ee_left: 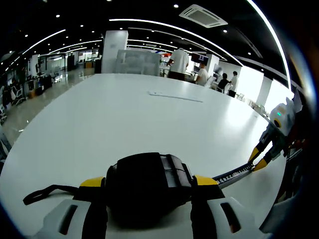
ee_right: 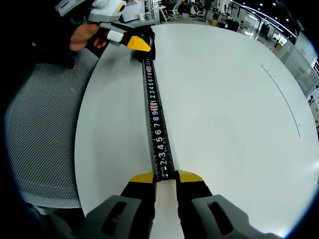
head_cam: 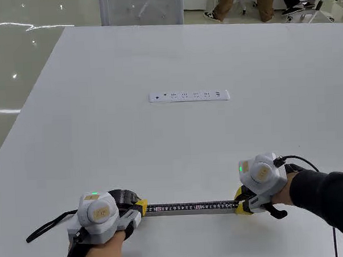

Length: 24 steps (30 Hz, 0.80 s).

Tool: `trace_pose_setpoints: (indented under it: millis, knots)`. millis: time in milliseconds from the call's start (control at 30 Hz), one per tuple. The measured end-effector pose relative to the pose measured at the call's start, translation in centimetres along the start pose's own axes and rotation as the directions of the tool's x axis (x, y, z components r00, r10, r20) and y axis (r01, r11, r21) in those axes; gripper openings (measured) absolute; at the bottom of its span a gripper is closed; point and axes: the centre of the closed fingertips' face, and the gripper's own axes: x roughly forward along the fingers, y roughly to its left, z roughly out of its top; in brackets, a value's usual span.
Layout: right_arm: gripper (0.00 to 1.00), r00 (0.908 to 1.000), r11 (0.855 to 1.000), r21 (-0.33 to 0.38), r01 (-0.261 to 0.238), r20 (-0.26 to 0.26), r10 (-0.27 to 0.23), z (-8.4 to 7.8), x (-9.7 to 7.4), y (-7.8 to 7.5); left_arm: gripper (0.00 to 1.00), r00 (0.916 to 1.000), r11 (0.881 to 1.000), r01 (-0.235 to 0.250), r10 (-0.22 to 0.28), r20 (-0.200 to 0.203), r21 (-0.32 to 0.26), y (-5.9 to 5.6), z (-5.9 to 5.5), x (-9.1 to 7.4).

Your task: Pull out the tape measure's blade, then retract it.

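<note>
Head view: the left gripper (head_cam: 136, 211) clamps the case (head_cam: 124, 197); the blade (head_cam: 189, 207) runs straight from it to the right gripper (head_cam: 240, 204), which pinches its tip.

Noting table (head_cam: 177, 139) looking smooth, matt white; tape measure case (ee_left: 148, 181) looking matt black plastic, ribbed; blade (ee_right: 156, 119) showing smooth printed face; floor (head_cam: 20, 55) reflecting lights, glossy.

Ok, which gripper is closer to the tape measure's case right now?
Left. The left gripper is shut around the black case; the right gripper is out at the far end of the extended blade, pinching its tip.
</note>
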Motion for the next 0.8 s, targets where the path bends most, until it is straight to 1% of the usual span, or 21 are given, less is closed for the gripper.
trace_pose_setpoints:
  millis: [100, 167, 433, 500, 800]
  knots:
    - [0.12, 1.0, 1.0, -0.002, -0.002, 0.001, 0.002, 0.0, 0.0, 0.0, 0.63, 1.0, 1.0, -0.003, 0.003, -0.001, 0.019, 0.0, -0.2, -0.1]
    - [0.12, 1.0, 1.0, -0.004, 0.0, 0.004, 0.0, 0.2, 0.0, 0.1, 0.62, 1.0, 1.0, -0.003, 0.003, 0.002, 0.024, 0.0, 0.0, -0.1]
    - [0.12, 1.0, 1.0, -0.014, 0.005, 0.007, -0.005, 0.5, 0.1, 0.2, 0.62, 1.0, 1.0, 0.004, -0.004, -0.001, 0.015, 0.1, -0.1, -0.1]
    - [0.12, 0.9999, 0.999, -0.037, 0.006, 0.01, -0.006, 0.5, 0.2, 0.2, 0.62, 1.0, 1.0, 0.006, -0.006, -0.004, 0.014, 0.1, -0.1, -0.1]
    - [0.12, 0.9997, 1.0, -0.028, -0.001, 0.023, 0.002, 1.1, 0.3, 0.1, 0.62, 0.9999, 1.0, 0.009, -0.009, -0.006, 0.008, 0.1, 0.0, 0.0]
